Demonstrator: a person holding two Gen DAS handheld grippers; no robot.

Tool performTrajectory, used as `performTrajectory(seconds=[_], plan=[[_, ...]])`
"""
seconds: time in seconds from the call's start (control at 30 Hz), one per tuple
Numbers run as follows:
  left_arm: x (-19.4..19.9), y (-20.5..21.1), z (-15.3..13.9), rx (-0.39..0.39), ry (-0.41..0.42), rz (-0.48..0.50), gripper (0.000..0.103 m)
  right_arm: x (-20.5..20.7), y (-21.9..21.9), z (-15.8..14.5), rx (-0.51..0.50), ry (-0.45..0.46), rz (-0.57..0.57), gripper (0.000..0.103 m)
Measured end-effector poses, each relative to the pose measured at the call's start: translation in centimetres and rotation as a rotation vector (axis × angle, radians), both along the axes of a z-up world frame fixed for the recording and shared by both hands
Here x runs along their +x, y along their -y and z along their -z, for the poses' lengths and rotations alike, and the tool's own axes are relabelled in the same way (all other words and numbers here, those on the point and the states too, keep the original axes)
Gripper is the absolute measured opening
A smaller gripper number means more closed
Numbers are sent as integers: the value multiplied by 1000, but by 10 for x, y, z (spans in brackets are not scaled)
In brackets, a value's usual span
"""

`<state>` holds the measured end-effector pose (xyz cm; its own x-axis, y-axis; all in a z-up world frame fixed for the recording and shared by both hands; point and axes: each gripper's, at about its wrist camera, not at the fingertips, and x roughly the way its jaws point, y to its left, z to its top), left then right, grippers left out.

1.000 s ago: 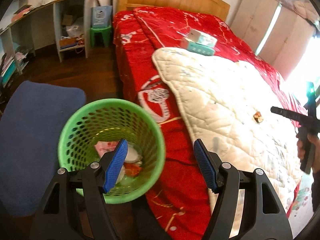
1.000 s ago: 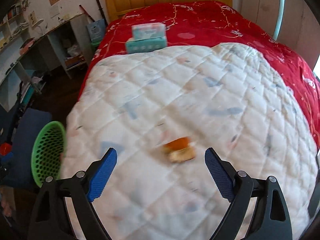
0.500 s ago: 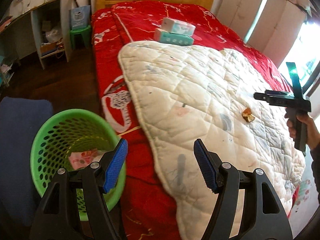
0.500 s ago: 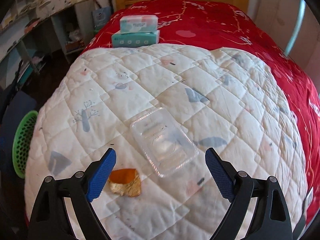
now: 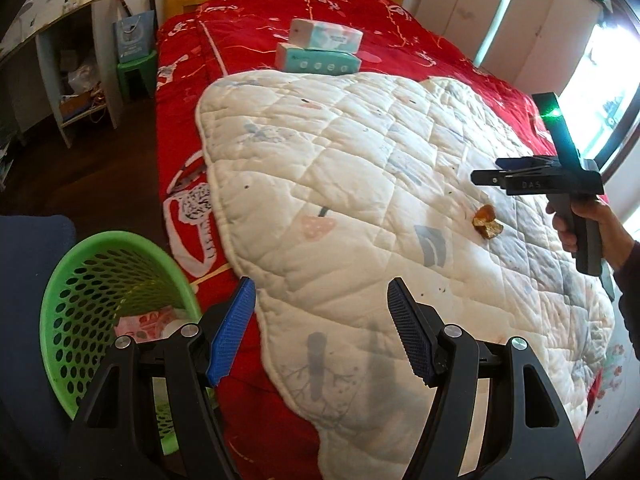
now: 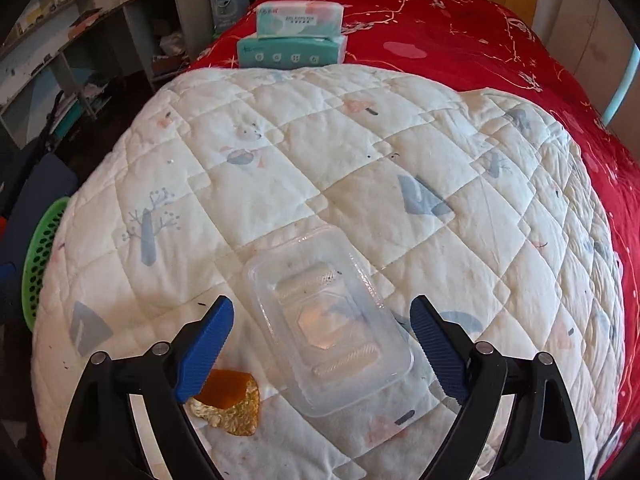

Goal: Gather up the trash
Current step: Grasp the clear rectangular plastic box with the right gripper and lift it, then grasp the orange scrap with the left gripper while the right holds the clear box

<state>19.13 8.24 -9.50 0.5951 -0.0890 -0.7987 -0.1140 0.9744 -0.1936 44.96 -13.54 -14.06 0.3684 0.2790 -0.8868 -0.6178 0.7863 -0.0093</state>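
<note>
one clear tray [image 6: 328, 332], one gold wrapper [image 6: 230, 404] — two tissue packs [image 6: 296, 36].

Quilt [image 6: 320, 152] mostly free; tissue packs [image 6: 296, 36] block far edge, apparently.

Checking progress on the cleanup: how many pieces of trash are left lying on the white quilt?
2. A clear plastic tray lies between the right tool's closing fingers, untouched. A gold-orange wrapper sits just left of it. Anything beyond the quilt's edges may be hidden.

Gold wrapper [image 6: 230, 408] partly hidden behind gripper finger (left one).
</note>
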Motion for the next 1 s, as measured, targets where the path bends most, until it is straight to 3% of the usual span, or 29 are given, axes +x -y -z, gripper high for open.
performTrajectory(seconds=[0.07,0.27,0.67,1.0], plan=[[3,5,0,3,-1,12,68,0,-1,4,-7,-5,-3,70],[16,26,-1,13,4,63,68,-7,7,1,14,-5,28,61],[58,105,8,14,10,253,68,-47,68,-16,111,-37,180,59],[101,167,24,75,11,399,68,-75,116,-21,136,-39,275,59]])
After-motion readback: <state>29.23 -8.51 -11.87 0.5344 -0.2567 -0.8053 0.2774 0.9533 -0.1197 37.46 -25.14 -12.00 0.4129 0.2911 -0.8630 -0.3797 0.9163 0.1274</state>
